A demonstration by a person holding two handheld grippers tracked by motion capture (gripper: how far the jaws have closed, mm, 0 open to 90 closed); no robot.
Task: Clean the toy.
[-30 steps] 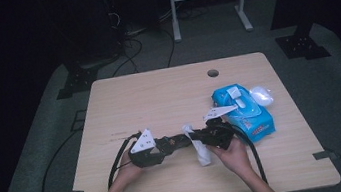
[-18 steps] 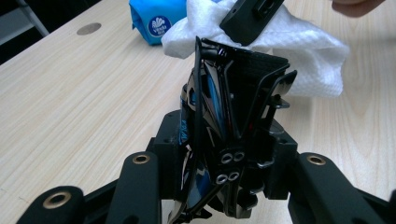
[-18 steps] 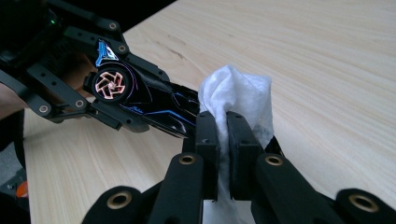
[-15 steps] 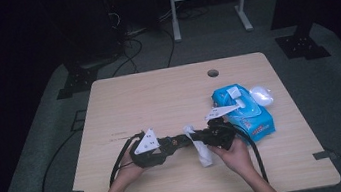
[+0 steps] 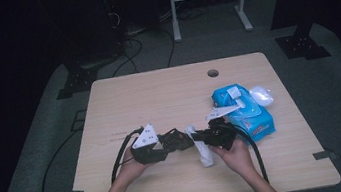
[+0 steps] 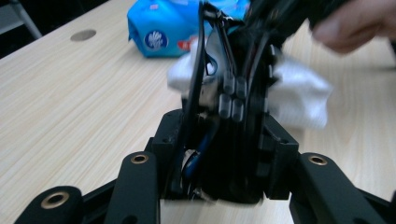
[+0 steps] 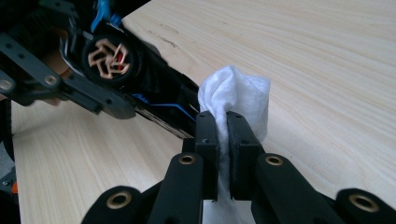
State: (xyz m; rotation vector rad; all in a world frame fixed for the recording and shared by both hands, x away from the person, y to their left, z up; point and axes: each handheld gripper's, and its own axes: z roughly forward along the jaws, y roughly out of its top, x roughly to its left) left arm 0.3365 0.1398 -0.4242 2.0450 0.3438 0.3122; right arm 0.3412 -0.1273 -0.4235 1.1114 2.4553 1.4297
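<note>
Still — both hand-held grippers unmoved | white wipe [image 7: 236,95] stays pinched

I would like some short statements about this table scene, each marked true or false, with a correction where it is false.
1. The right gripper is shut on the white crumpled wipe. True.
2. The blue plastic pack of wipes lies at the left edge of the light wooden table. False: it lies on the right part of the table.
3. The left gripper meets the wipe from the opposite side to the right gripper. True.
4. The wipe is spread out flat on the table. False: it is bunched up between the grippers.
5. The pack of wipes is red. False: it is blue.
</note>
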